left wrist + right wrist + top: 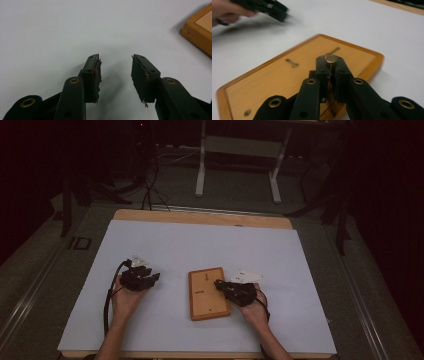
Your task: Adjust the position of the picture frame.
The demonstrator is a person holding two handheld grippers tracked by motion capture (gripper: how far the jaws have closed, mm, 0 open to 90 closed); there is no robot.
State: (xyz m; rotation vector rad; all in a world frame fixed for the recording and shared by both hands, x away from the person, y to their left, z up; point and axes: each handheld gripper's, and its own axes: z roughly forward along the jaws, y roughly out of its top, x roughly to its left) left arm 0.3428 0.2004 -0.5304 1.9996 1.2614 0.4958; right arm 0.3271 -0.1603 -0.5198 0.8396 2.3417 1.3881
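High view. The person's forearms enter from the bottom edge. The left gripper (141, 279) rests on the white sheet (165, 245) left of centre, its tips turned toward the middle of the table, and stands well apart from the wooden board (206, 295). The right gripper (221, 285) lies over the board's right edge, tips directed leftward onto the panel. The board is a rectangle, its long axis running away from the person, slightly tilted; it lies flat on the sheet near the table's front centre.

Left gripper view. The jaws of the left gripper (116, 66) stand apart with nothing between them, released above the bare white sheet (62, 30). The worn pads (138, 75) face each other across the gap. A corner of the wooden board (196, 32), with its raised rim, lies off to the upper right, not touched.

Right gripper view. The right gripper (331, 65) is clenched on a small metal pin (330, 59), whose round head shows at the jaw tips; its shaft runs down between the pads, along the jaws. The gripper is poised low over the wooden board (274, 80). The recessed panel bears two keyhole-shaped slots (292, 63), one near the left, one just beyond the pin. The other gripper, blurred, appears at upper left.
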